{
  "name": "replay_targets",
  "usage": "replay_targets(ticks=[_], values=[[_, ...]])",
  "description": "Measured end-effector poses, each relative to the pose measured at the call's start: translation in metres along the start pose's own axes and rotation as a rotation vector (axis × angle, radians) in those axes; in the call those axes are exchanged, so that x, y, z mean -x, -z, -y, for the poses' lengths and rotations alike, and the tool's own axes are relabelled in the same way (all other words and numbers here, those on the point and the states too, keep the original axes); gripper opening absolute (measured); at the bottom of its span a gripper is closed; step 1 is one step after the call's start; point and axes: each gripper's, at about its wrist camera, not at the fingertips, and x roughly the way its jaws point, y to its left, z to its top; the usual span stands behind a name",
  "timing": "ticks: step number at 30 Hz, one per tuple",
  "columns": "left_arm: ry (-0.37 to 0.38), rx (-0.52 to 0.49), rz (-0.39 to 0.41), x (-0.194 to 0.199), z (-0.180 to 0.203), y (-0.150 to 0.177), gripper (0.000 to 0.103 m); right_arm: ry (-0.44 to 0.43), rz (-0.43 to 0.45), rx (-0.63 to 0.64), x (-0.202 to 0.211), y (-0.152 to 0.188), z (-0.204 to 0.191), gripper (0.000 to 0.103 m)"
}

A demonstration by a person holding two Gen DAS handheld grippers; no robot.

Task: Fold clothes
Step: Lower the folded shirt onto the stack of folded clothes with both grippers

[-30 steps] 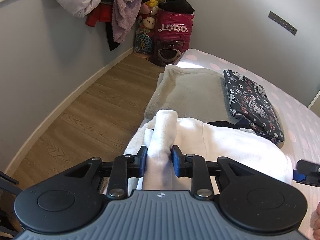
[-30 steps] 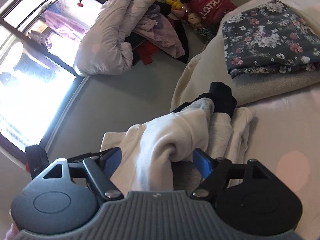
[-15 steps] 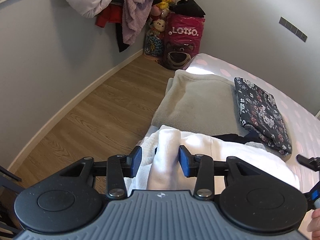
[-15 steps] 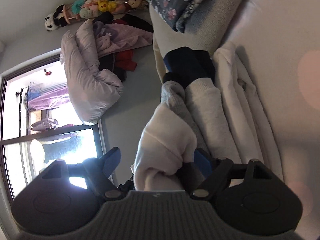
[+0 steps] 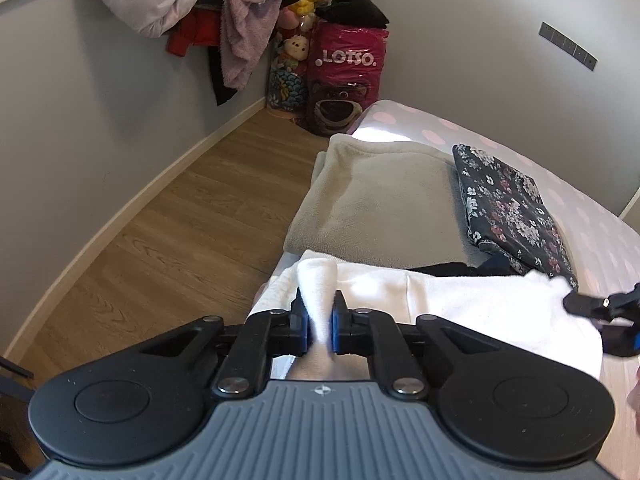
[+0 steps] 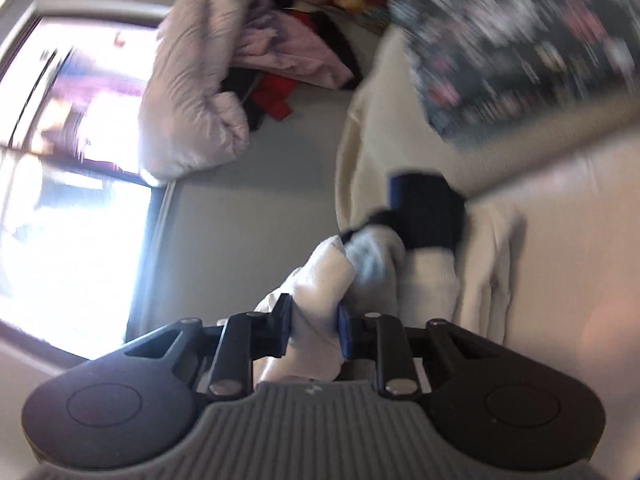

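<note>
A white sweatshirt lies across the near edge of the bed. My left gripper is shut on a bunched fold of it at the bed's left edge. My right gripper is shut on another white fold of the same sweatshirt; a grey part and a dark navy cuff hang just beyond it. The right gripper also shows in the left wrist view at the sweatshirt's right end. The right wrist view is motion-blurred.
A folded beige blanket and a folded dark floral garment lie on the pink-dotted bed behind the sweatshirt. Wooden floor lies to the left. A clothes pile, plush toys and a red LOTSO bag fill the corner.
Both grippers opened wider half a second ago and have now closed tightly on white folds of the sweatshirt. The right wrist view has swung round and is blurred.
</note>
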Motion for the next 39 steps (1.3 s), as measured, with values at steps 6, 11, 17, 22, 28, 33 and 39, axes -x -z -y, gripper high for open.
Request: replay_targets(ticks=[6,11,17,22,28,33,39], values=[[-0.014,-0.045,0.007,0.001,0.007,-0.006,0.007,0.103,0.047,0.665,0.004,0.015,-0.075,0.023],[-0.031,-0.038,-0.013,-0.008,0.004,-0.003,0.007,0.305,0.069,1.145,-0.018,0.053,-0.085,0.023],[-0.006,0.008,-0.014,-0.008,-0.01,0.004,0.011,0.32,0.059,0.961,-0.018,0.03,-0.051,0.049],[0.013,0.042,-0.014,-0.007,-0.02,0.009,0.023,0.222,0.018,0.571,-0.007,-0.002,-0.026,0.056],[0.017,0.053,-0.015,0.004,-0.025,0.013,0.028,0.08,-0.07,0.002,-0.003,-0.014,0.031,0.059],[0.022,0.066,-0.024,0.008,-0.026,0.018,0.028,-0.043,-0.13,-0.183,-0.02,-0.011,0.049,0.04],[0.013,0.083,-0.032,0.004,-0.026,0.02,0.028,0.074,-0.097,0.16,-0.027,-0.017,-0.001,0.024]])
